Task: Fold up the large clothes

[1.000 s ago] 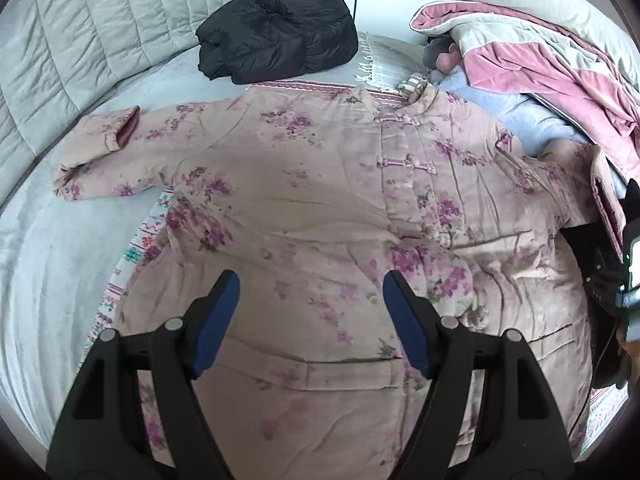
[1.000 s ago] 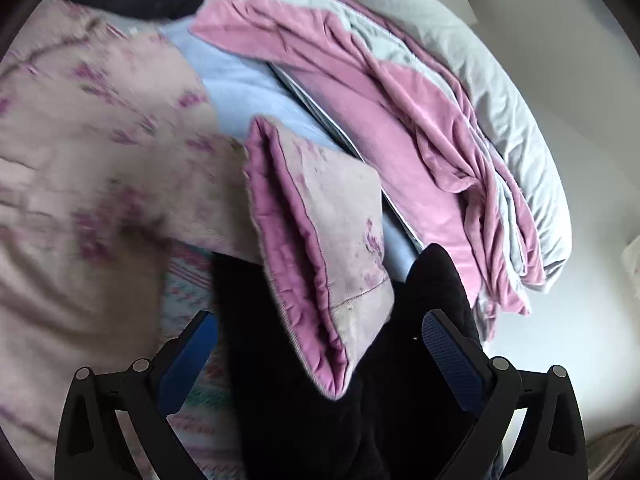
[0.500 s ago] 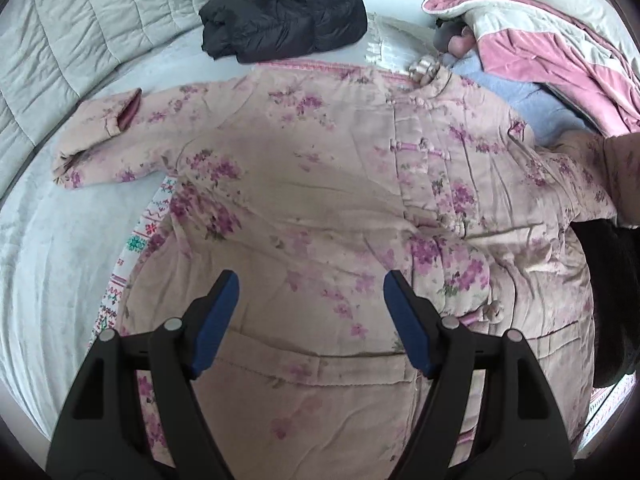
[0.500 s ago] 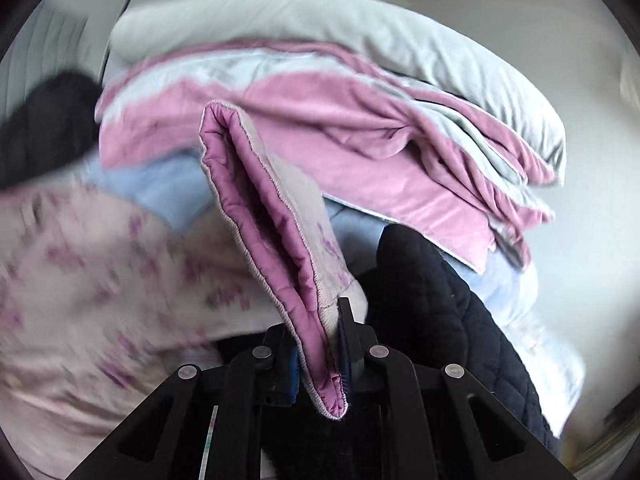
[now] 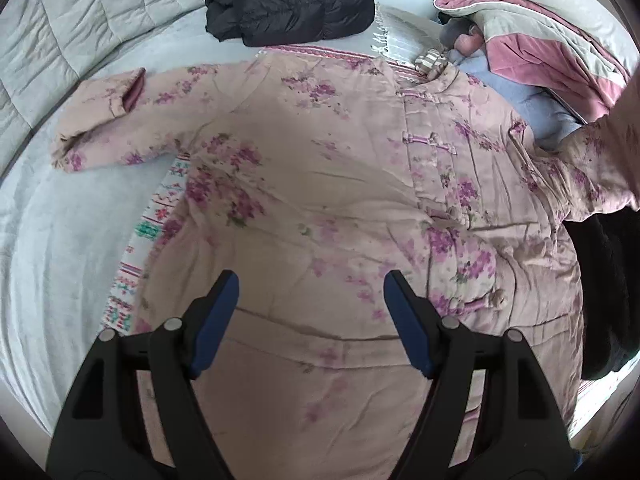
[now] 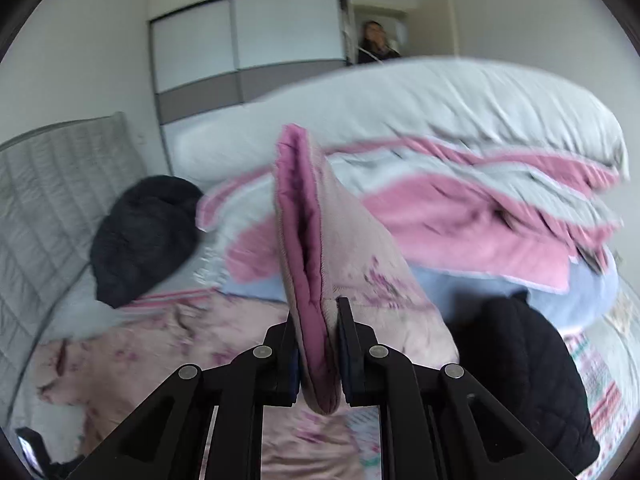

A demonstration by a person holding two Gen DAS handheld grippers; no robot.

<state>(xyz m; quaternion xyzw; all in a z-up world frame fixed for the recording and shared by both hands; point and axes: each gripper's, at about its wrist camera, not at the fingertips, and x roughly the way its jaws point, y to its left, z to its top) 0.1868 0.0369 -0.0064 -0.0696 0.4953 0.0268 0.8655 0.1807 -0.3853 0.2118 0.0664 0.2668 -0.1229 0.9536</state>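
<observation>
Between the right claw's [image 6: 319, 354] two pads sits the cuff of a sleeve [image 6: 344, 264], pinched tight, its magenta lining showing at the fold and the sleeve held up off the bed. That sleeve belongs to a pale pink flowered jacket [image 5: 320, 184], which lies front up and spread flat across the bed, knot buttons running down its front. Its other sleeve [image 5: 108, 120] stretches out flat toward the grey quilted headboard [image 5: 60, 20]. The left claw [image 5: 311, 304] hangs over the lower part of the jacket with its blue pads wide apart and nothing between them. Under the jacket a patterned blanket [image 5: 154, 216] peeks out at the edge. A black puffy coat [image 5: 288, 0] lies bunched beyond the collar, and a heap of pink and grey bedding [image 6: 460, 184] is piled at the far side. Another black quilted garment [image 6: 520, 368] lies just beside the lifted sleeve.
</observation>
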